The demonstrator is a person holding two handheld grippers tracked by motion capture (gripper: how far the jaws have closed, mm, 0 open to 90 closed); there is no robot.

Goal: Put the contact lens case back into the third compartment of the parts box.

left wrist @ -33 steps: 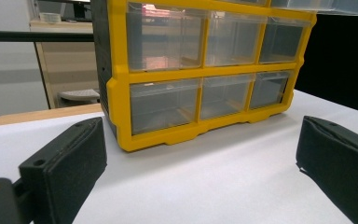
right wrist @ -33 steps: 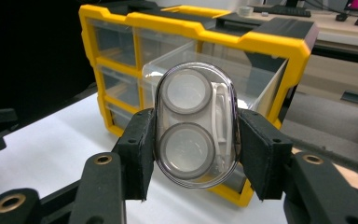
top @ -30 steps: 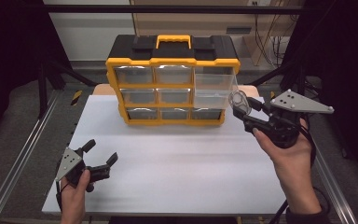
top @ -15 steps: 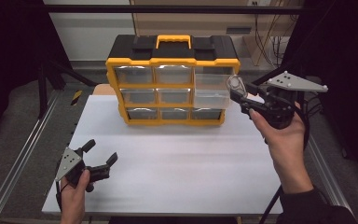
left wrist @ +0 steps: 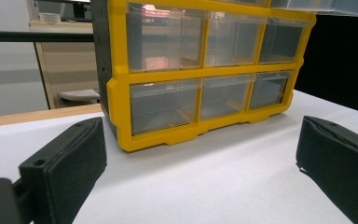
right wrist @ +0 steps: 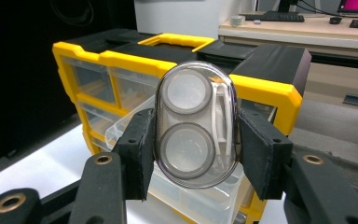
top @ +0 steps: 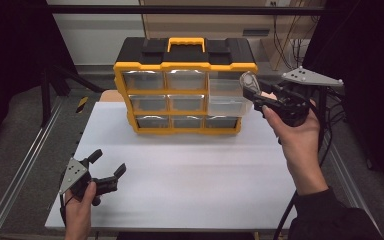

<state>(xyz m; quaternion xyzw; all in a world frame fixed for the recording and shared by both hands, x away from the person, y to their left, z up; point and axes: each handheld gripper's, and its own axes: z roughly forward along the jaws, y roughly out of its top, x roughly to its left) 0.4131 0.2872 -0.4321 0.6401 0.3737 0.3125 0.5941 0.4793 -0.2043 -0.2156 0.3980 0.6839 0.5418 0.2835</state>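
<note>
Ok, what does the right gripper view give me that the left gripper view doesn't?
Right gripper view: the right tool clamped on a clear oval case with two round wells, held above a pulled-out clear drawer, plus the organizer's yellow handle and black top. Left gripper view: the left tool open, nothing between its pads, low over the white table, facing the closed lower drawers. Both: the yellow drawer organizer.
</note>
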